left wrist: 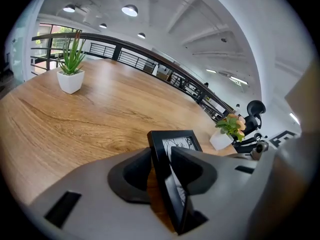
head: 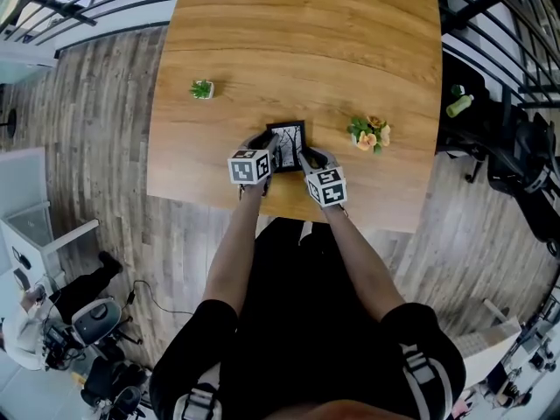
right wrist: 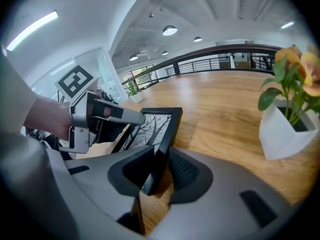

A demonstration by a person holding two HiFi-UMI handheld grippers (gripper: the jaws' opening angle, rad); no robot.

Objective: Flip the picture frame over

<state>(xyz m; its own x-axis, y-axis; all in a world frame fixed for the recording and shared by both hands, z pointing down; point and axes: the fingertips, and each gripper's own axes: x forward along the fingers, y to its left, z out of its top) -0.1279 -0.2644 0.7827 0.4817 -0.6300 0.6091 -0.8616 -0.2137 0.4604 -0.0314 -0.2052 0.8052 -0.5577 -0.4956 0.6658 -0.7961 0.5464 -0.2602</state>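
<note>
We've open table (head: 306, 24) beyond the frame (head: 288, 140); flower pot (head: 369, 134) crowds the right side, small plant (head: 202, 88) sits well off left, w/ bare wood betw.

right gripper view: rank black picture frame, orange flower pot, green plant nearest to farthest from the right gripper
1. Black picture frame, between the jaws.
2. White pot of orange flowers, right.
3. Small green potted plant, far left.

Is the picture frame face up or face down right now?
Face up: the picture frame shows its printed side in all three views.
</note>
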